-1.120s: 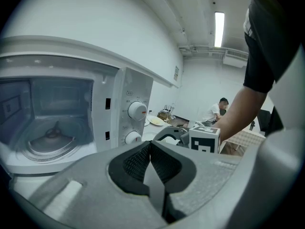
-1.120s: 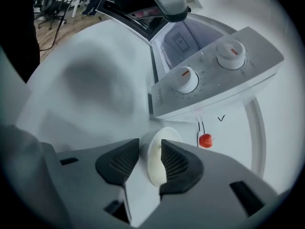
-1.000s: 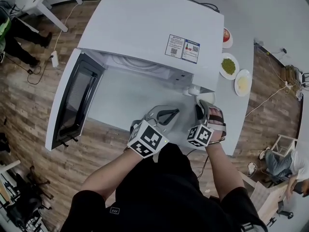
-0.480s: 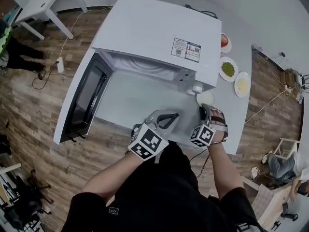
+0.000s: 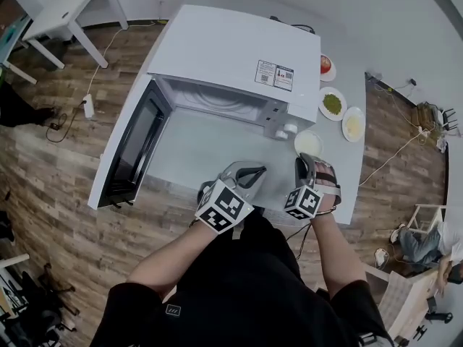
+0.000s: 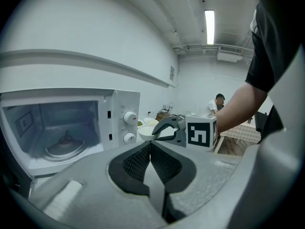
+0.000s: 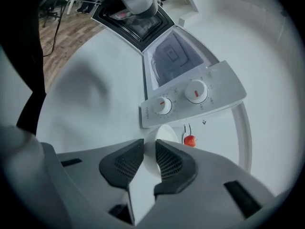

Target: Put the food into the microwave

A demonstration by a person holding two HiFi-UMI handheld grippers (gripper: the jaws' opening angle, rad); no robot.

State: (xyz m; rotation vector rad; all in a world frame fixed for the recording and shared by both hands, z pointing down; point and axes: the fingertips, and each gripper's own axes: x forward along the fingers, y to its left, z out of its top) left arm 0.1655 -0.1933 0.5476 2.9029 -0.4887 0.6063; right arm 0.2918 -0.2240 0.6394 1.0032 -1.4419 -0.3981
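White dish (image 5: 308, 143) nipped by its near rim in right gripper (image 5: 304, 162), jaws just closing onto it: grip looks set, carry can start. Left gripper (image 5: 249, 172) alongside, pressed together, empty. Beyond, microwave (image 5: 239, 56) door (image 5: 134, 147) wide open, turntable bare. Farthest along counter (image 5: 210, 150), three more plates (image 5: 332, 103).

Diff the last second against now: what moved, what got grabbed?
The right gripper's jaws have just been closing and now pinch the rim of the bowl beside the microwave. A second ago they stood wider at it. The left gripper stayed shut and empty, the door stayed open, and the three plates stayed in place.
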